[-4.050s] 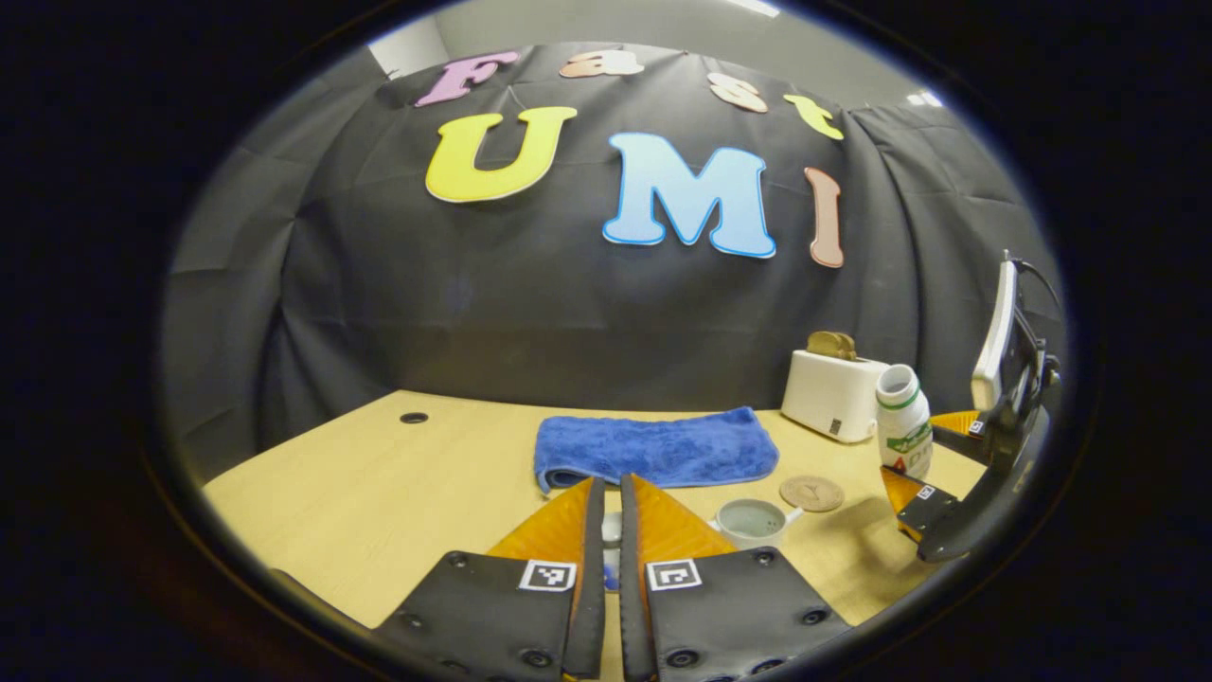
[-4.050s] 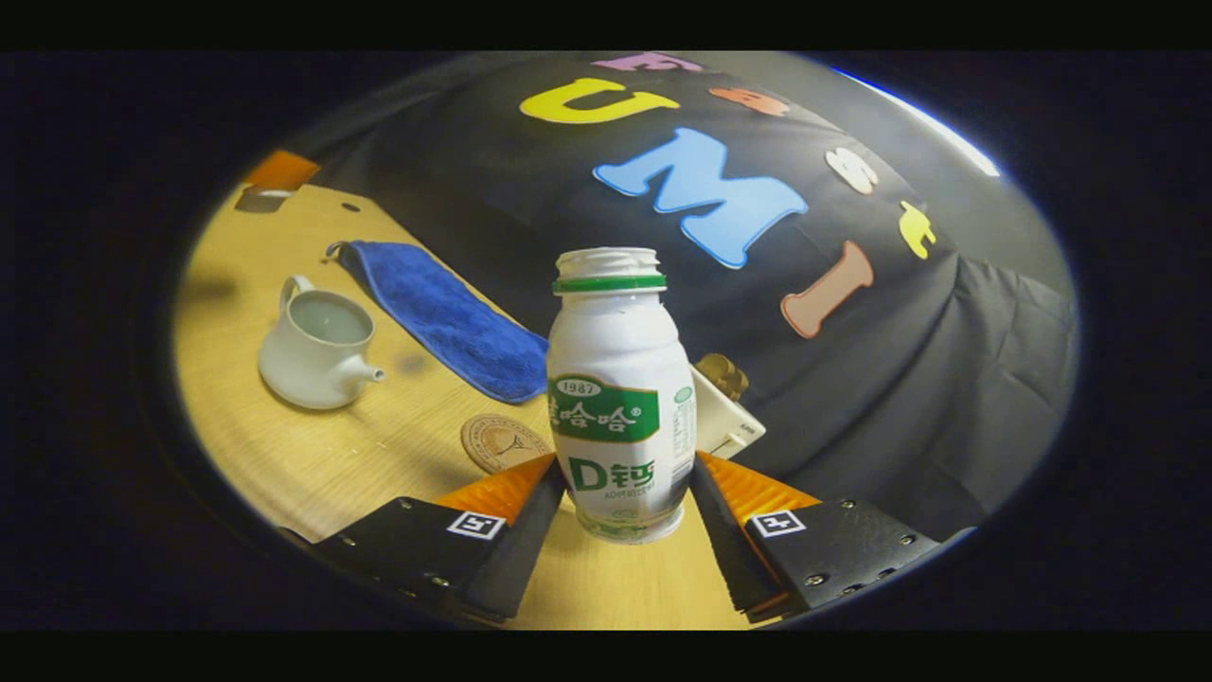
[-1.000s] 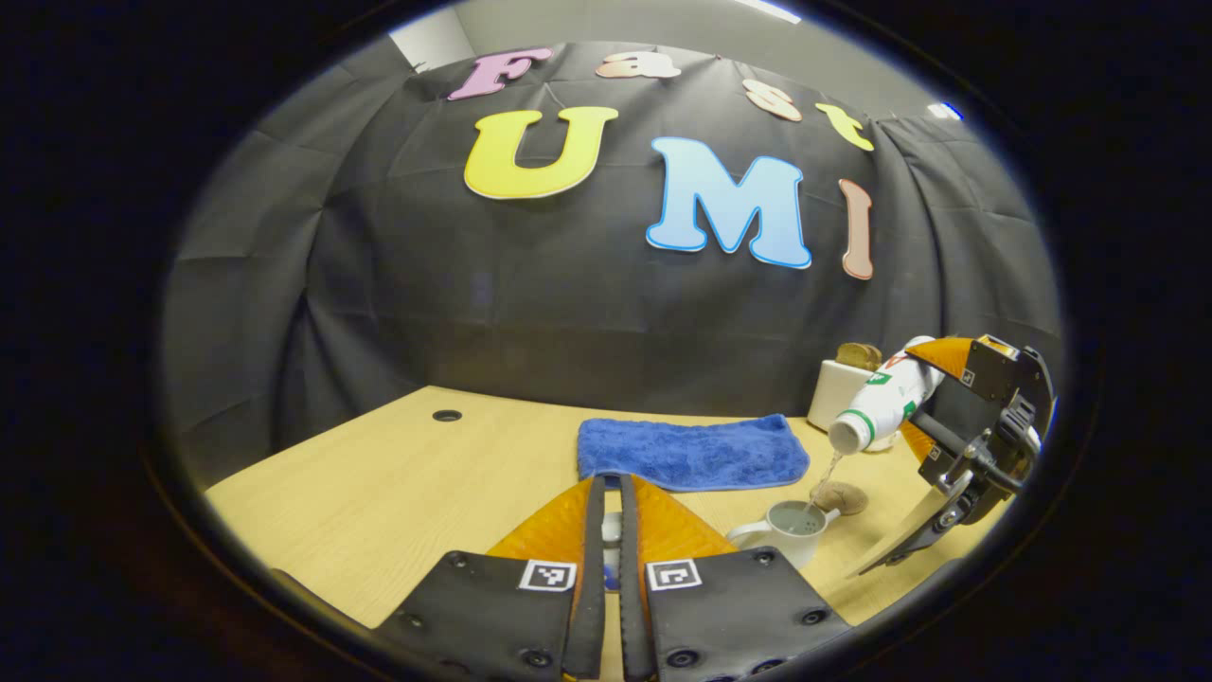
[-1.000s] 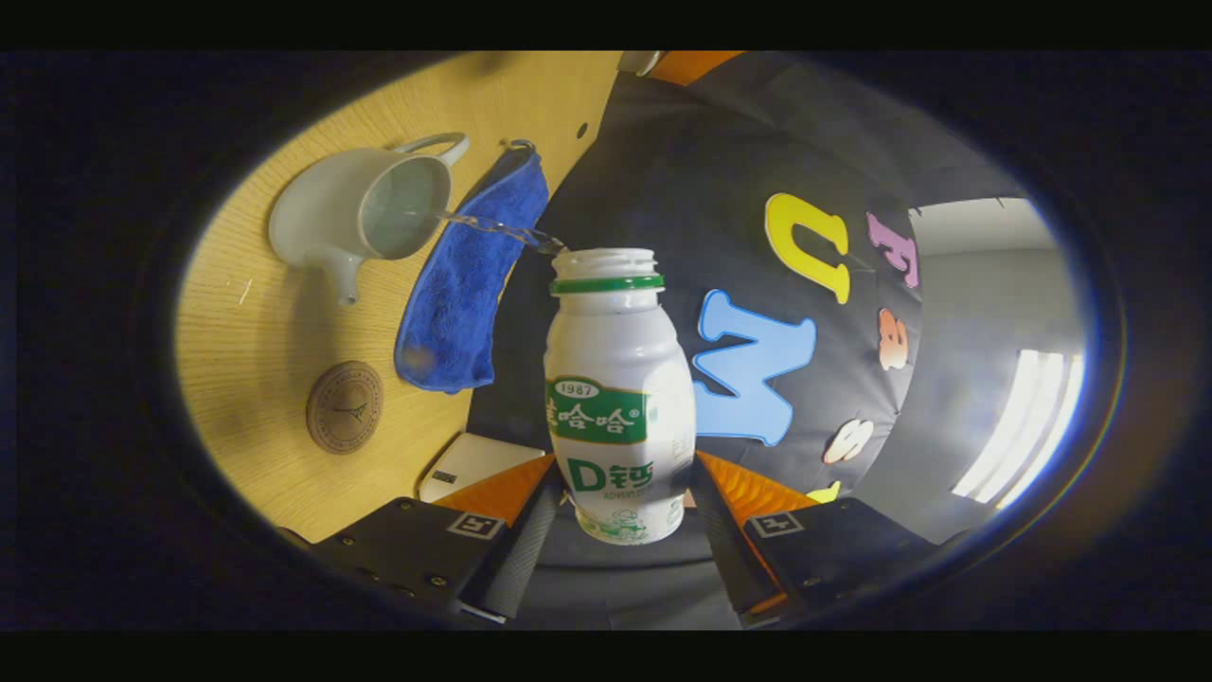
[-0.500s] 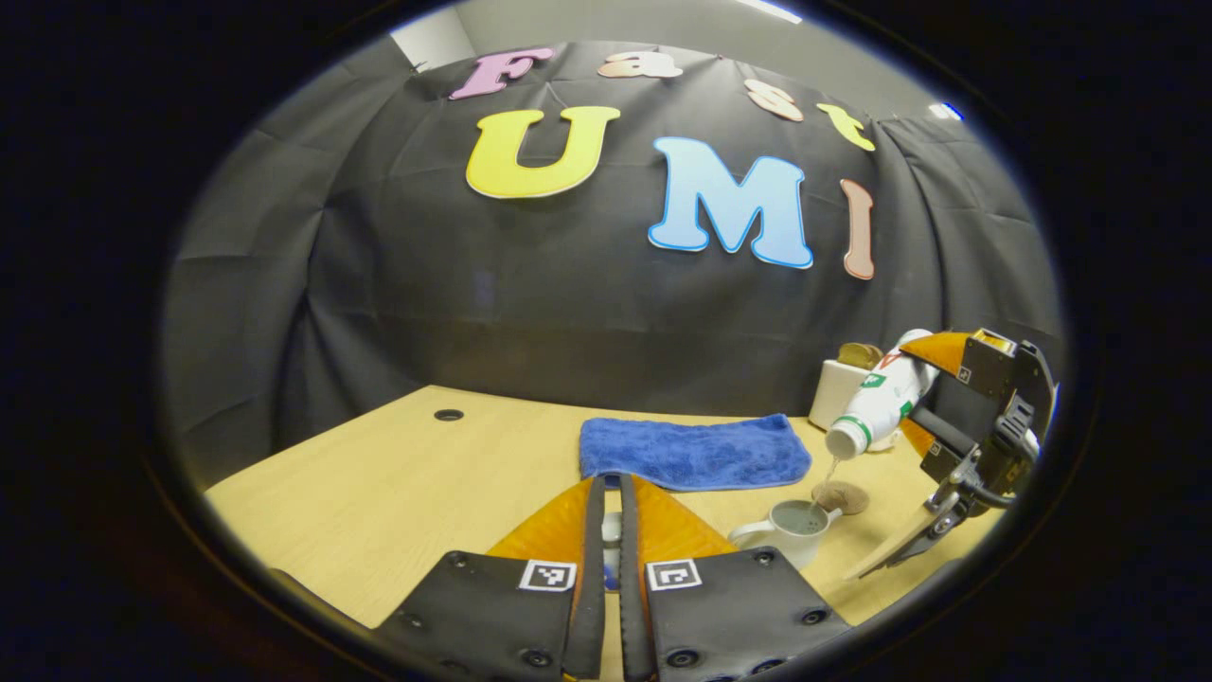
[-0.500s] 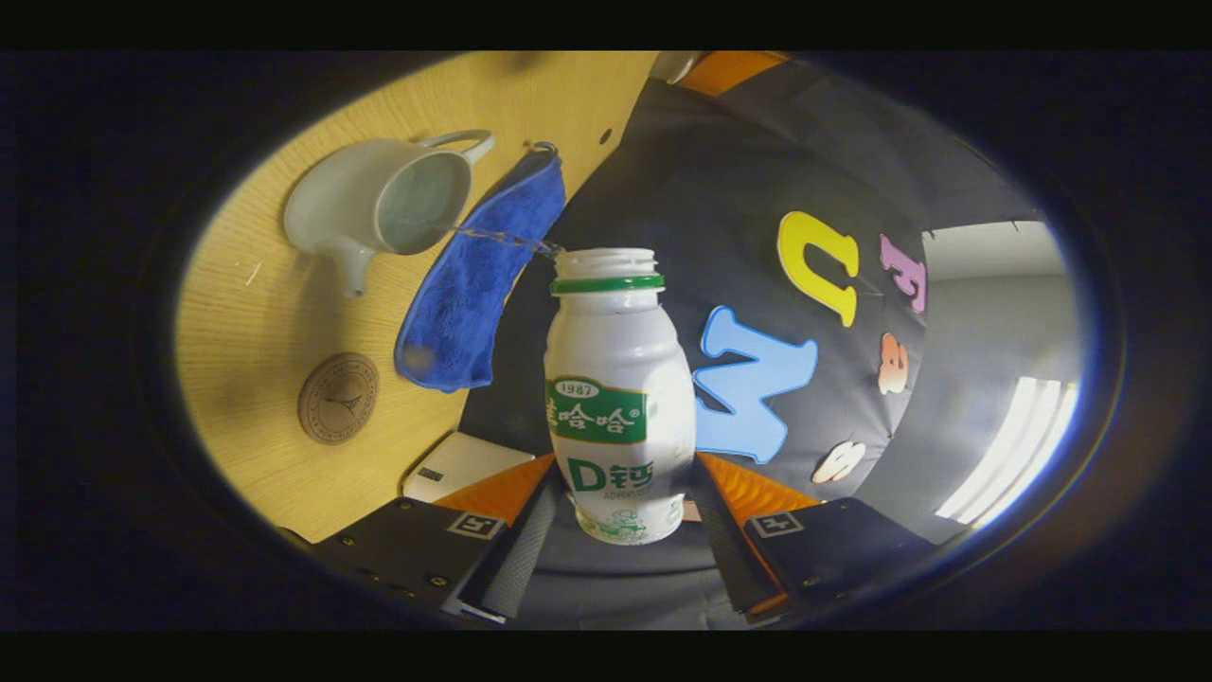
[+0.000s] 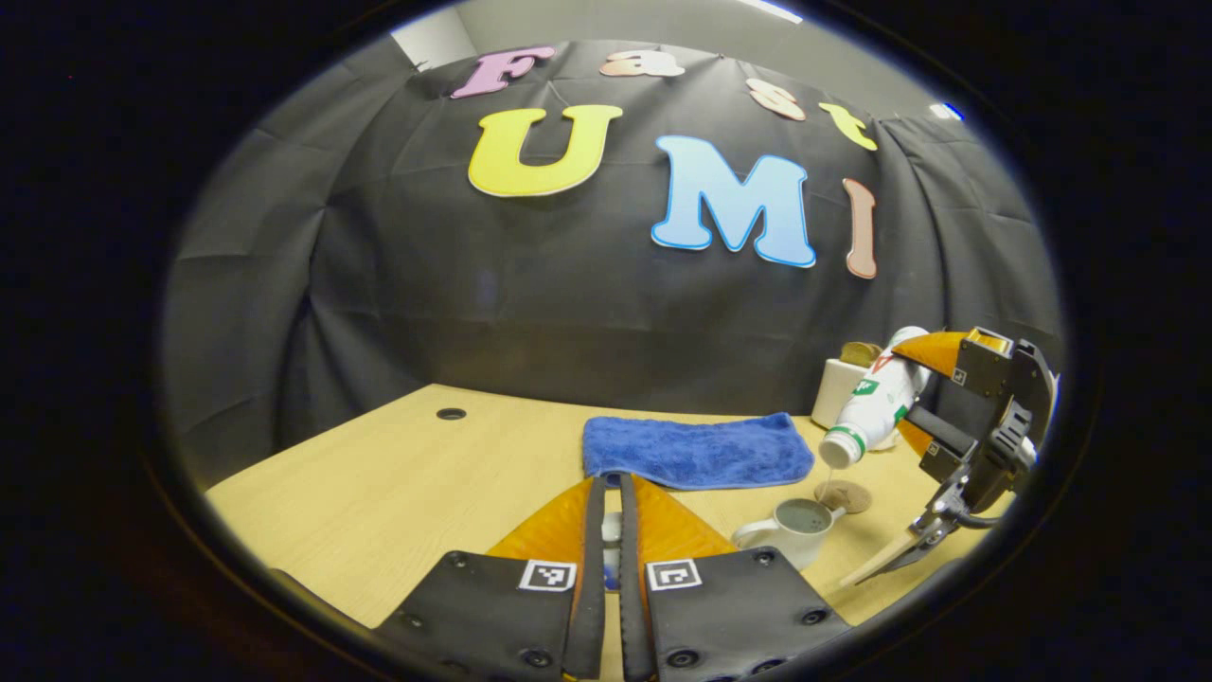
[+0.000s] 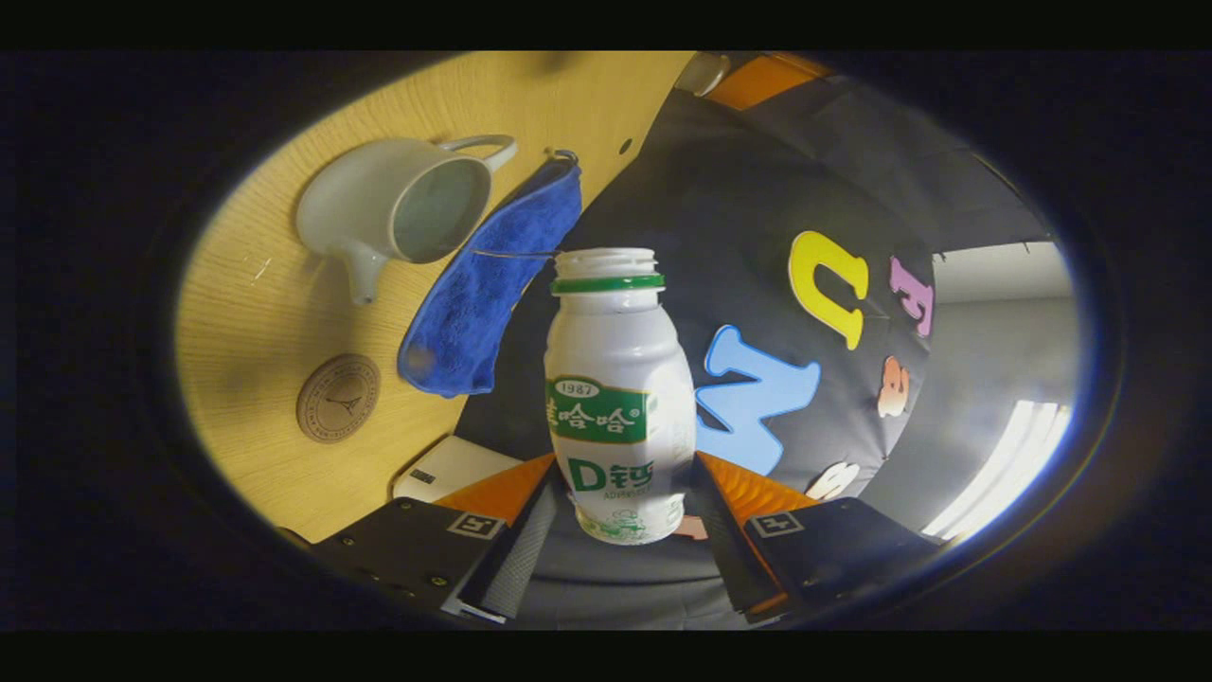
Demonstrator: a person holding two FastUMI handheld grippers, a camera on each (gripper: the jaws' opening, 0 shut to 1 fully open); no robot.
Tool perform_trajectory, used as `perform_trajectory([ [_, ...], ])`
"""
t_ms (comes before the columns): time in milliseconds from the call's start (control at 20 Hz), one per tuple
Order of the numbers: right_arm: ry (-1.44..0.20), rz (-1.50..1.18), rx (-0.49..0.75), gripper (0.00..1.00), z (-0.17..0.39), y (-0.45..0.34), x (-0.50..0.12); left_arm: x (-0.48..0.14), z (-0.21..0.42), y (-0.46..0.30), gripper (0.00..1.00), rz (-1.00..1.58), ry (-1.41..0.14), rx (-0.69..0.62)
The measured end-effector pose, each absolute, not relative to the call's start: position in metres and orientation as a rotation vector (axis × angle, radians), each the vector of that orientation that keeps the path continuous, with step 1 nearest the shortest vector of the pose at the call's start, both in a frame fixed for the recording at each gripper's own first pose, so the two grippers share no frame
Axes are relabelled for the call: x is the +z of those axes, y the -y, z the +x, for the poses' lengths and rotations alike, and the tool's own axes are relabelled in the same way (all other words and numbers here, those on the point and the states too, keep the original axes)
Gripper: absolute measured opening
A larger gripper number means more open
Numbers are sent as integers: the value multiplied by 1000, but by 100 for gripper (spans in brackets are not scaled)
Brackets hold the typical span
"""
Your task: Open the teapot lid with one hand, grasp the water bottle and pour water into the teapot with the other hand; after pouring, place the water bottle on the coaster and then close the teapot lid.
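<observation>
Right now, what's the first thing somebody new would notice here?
Probably the white water bottle, tipped over in the right gripper with a thin stream of water running toward the open teapot. Next, the bright blue towel at the back of the wooden table, and the round coaster waiting beside the teapot.

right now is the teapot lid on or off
Off. The teapot shows an open mouth with water inside, and the tipped water bottle in the right claw pours toward it.
</observation>
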State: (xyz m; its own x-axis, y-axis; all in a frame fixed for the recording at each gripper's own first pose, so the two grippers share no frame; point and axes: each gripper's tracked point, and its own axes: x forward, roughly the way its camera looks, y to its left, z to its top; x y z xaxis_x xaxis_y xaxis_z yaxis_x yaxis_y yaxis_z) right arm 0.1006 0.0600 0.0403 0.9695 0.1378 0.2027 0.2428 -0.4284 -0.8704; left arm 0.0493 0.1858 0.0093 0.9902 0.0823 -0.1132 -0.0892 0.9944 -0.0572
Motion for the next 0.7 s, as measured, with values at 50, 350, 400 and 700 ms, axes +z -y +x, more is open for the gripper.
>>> perform_trajectory([
  [50,271,-2026,-116,79,100,-60,40,10,48,-186,17,-62,-110,87],
  [350,270,-2063,-80,79,100,-61,38,10,48,-185,17,-59,-110,87],
  [400,271,-2073,-73,79,101,-62,38,10,48,-185,17,-59,-111,87],
  [700,262,-2119,-35,79,104,-65,35,11,48,-186,13,-57,-110,89],
])
